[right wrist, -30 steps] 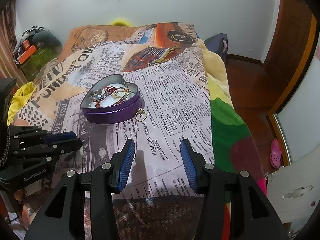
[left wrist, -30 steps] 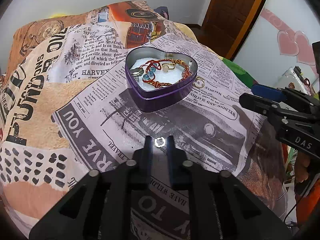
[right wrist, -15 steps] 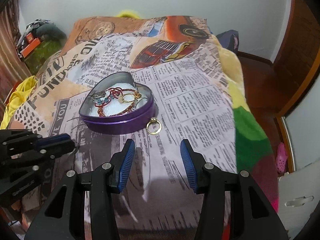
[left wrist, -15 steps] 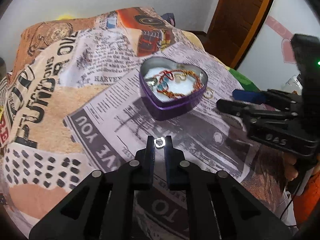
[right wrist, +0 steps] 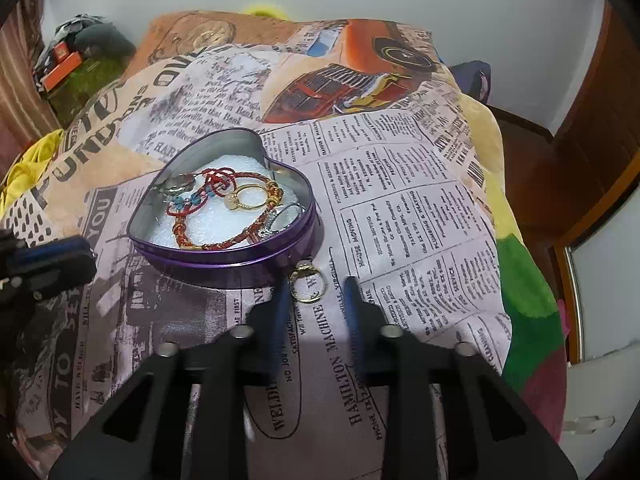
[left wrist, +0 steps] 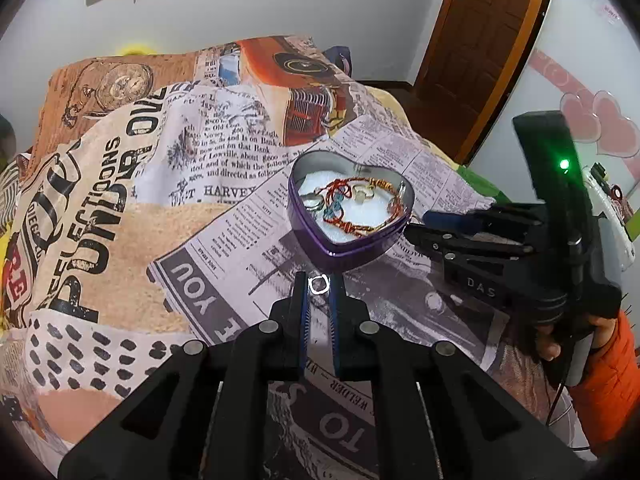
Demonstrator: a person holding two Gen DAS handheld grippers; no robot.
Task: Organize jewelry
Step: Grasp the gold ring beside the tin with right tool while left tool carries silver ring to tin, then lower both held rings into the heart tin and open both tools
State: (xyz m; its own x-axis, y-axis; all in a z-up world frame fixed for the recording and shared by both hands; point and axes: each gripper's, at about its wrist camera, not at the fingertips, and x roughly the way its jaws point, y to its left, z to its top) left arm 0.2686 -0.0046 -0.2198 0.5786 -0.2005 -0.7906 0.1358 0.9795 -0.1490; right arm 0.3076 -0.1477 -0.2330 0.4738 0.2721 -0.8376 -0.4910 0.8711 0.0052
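A purple heart-shaped tin [left wrist: 316, 240] [right wrist: 224, 260] sits on the newspaper-print blanket, holding red cord bracelets [right wrist: 224, 236], a gold ring and silver rings on white foam. My left gripper [left wrist: 319, 284] is shut on a small silver ring [left wrist: 319, 284], held just in front of the tin. A gold ring [right wrist: 307, 286] lies on the blanket beside the tin's near right edge. My right gripper [right wrist: 316, 290] is open, its fingers on either side of that gold ring. It also shows in the left wrist view [left wrist: 424, 226], at the tin's right.
The blanket [right wrist: 400, 208] covers a bed that drops off at the right toward a wooden door [left wrist: 480, 40]. Clutter and yellow cloth [right wrist: 24, 168] lie at the bed's left side. A white cabinet [right wrist: 600, 400] stands at the lower right.
My right gripper has moved forward and down until its open fingers flank the gold ring. My left gripper, still holding the silver ring, has moved closer to the tin.
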